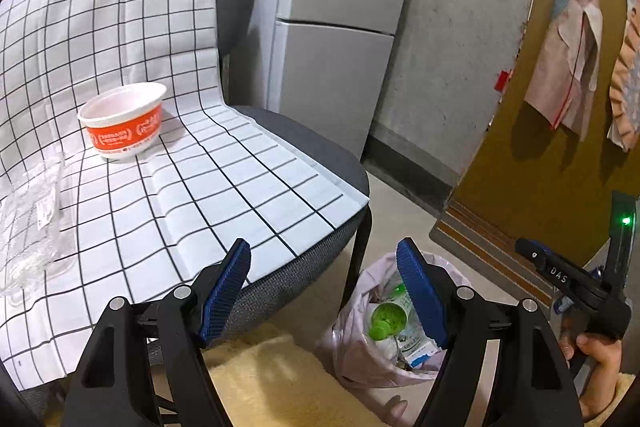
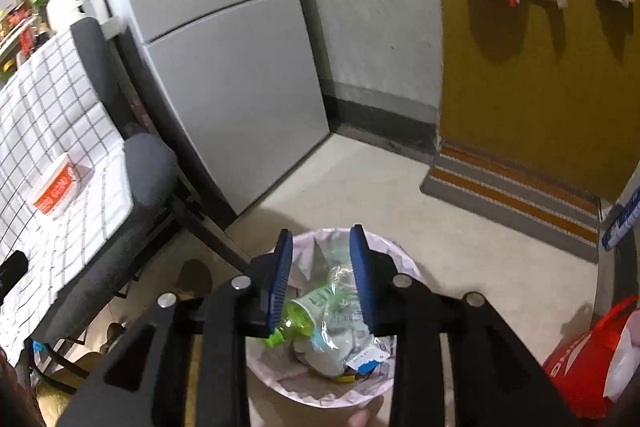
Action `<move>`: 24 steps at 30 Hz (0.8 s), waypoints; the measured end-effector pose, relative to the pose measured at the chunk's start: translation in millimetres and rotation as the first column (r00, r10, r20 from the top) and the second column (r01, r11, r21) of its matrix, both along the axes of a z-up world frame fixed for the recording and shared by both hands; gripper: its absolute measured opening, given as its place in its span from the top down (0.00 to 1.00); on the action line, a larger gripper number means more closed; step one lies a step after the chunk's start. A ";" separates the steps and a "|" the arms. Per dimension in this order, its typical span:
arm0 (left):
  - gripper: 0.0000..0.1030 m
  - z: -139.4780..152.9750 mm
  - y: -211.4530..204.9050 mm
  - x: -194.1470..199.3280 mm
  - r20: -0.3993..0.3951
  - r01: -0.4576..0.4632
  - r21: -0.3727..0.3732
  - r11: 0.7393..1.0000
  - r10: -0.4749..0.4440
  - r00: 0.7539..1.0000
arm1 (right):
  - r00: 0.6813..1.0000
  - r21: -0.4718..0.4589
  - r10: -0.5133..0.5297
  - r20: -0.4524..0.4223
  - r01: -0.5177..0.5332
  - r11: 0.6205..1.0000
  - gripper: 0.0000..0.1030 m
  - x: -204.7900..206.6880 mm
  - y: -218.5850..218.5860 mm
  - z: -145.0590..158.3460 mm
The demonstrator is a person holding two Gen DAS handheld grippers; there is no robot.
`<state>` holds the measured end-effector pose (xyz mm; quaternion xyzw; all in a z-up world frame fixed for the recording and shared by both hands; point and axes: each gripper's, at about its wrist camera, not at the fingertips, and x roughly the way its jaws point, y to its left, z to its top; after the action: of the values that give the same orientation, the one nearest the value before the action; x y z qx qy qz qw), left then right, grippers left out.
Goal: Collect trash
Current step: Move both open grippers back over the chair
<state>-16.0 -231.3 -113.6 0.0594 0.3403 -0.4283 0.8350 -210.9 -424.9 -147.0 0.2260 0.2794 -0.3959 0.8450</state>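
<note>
An orange and white paper cup [image 1: 124, 123] [image 2: 60, 187] stands upright on a chair covered by a checked cloth [image 1: 240, 187]. A clear plastic wrapper [image 1: 32, 219] lies on the cloth at the left edge. My left gripper [image 1: 323, 251] is open and empty, over the chair's front corner, to the right of the cup and nearer than it. A bin with a pale liner [image 1: 360, 355] [image 2: 404, 267] stands on the floor beside the chair. My right gripper [image 2: 321, 239] hangs open over the bin. A crushed clear bottle with a green cap [image 2: 312, 311] [image 1: 386, 319] lies in the bin among wrappers, below the fingers.
A grey fridge [image 1: 340, 27] stands behind the chair, and a yellow door [image 1: 560, 147] with hanging cloths is to the right. A red bag [image 2: 584, 367] sits right of the bin. A yellow mat [image 1: 260, 367] lies under the chair's front. A hand [image 1: 596, 355] holds the right gripper's handle.
</note>
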 end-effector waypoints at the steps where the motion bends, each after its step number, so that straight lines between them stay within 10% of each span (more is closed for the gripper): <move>1: 0.27 2.9 3.4 -0.2 0.006 -0.002 -0.004 1.000 0.002 1.000 | 1.000 -0.015 0.009 0.002 -0.009 1.000 0.71 1.4 1.6 4.7; 17: 0.27 3.1 76.4 24.4 0.029 -0.161 0.022 0.987 0.161 0.987 | 0.956 -0.097 0.288 0.048 -0.283 0.954 0.66 70.7 59.3 47.6; 24: 0.26 -1.0 141.1 67.1 0.050 -0.366 0.061 0.929 0.363 0.930 | 0.888 -0.090 0.459 0.039 -0.454 0.886 0.65 139.2 94.0 51.1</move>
<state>51.0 -90.1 -114.5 0.0323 0.3442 -0.2527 0.9037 -71.7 -330.9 -95.9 0.1324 0.2840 -0.1898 0.9305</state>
